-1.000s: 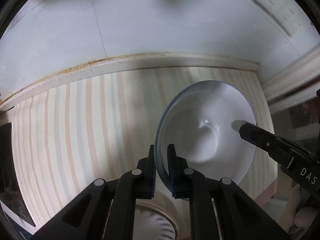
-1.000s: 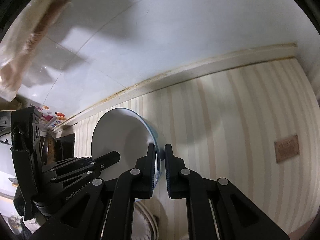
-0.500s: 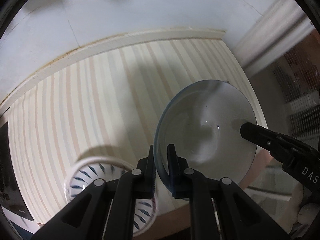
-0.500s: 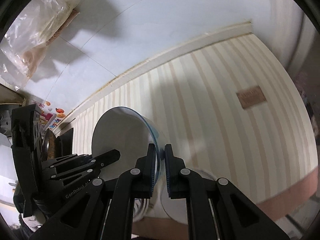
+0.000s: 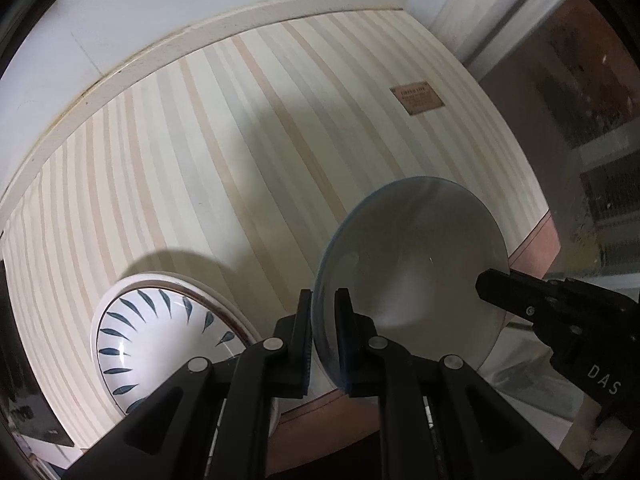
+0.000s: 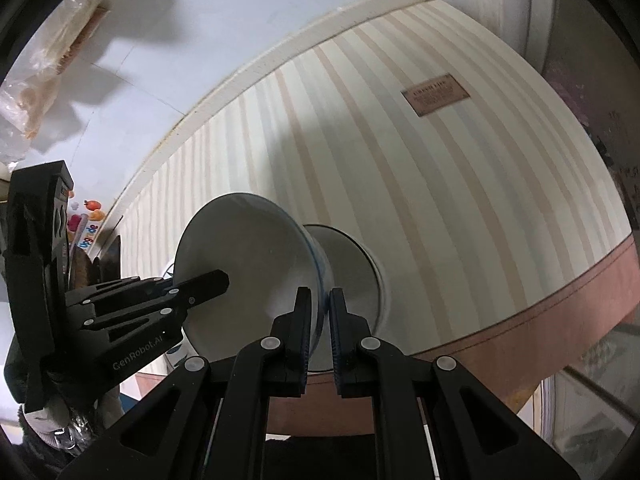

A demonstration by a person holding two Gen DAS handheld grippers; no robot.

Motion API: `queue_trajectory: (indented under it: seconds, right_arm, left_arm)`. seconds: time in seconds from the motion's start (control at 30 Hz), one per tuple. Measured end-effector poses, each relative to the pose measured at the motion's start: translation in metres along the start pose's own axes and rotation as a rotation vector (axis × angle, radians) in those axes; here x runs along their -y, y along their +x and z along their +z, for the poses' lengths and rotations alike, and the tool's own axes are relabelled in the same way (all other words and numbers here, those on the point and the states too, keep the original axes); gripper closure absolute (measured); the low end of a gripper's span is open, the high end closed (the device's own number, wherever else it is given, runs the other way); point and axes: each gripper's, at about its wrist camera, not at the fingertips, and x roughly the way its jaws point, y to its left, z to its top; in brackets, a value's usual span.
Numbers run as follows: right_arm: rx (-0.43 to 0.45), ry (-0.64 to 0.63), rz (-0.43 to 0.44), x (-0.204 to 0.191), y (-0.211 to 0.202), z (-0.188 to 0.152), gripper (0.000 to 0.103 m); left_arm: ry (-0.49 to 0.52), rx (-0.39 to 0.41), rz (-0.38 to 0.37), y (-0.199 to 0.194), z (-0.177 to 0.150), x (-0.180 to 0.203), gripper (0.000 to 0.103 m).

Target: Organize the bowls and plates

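Observation:
A white bowl with a bluish rim [image 5: 408, 272] hangs tilted over the striped tablecloth, held from both sides. My left gripper [image 5: 323, 320] is shut on its near rim, and my right gripper [image 5: 486, 284] pinches the opposite rim. In the right wrist view the same bowl [image 6: 248, 264] shows its inside, with my right gripper [image 6: 320, 312] shut on its rim and my left gripper [image 6: 218, 280] on the far side. A white bowl with blue leaf marks [image 5: 160, 344] sits on the cloth to the left. A white dish [image 6: 356, 272] shows just behind the held bowl's rim.
The striped tablecloth [image 5: 240, 160] has a brown label [image 5: 416, 98] and ends in a brown front border [image 6: 560, 300]. A white wall with a pale ledge [image 5: 200, 36] runs along the back. A plastic bag [image 6: 36, 92] and dark items [image 6: 92, 268] are at the left.
Both grippers carried the bowl across the table toward its front edge. The blue-leaf bowl, the brown label and the table's front border came into view. Both grips stayed shut.

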Motion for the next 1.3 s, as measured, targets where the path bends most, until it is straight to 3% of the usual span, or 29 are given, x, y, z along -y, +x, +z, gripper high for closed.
queue_trajectory:
  seconds: [0.9, 1.17, 1.3]
  right_arm:
    - [-0.047, 0.014, -0.043, 0.020, 0.022, 0.006, 0.090]
    - [-0.059, 0.032, -0.045, 0.019, 0.020, 0.008, 0.088]
    - [-0.037, 0.007, -0.063, 0.009, 0.004, 0.001, 0.080]
  left_arm:
    - [0.040, -0.061, 0.039, 0.034, 0.001, 0.016, 0.094]
    - [0.027, -0.045, 0.037, 0.018, -0.004, 0.014, 0.092]
    - [0.023, 0.019, 0.038, -0.009, -0.012, 0.013, 0.085]
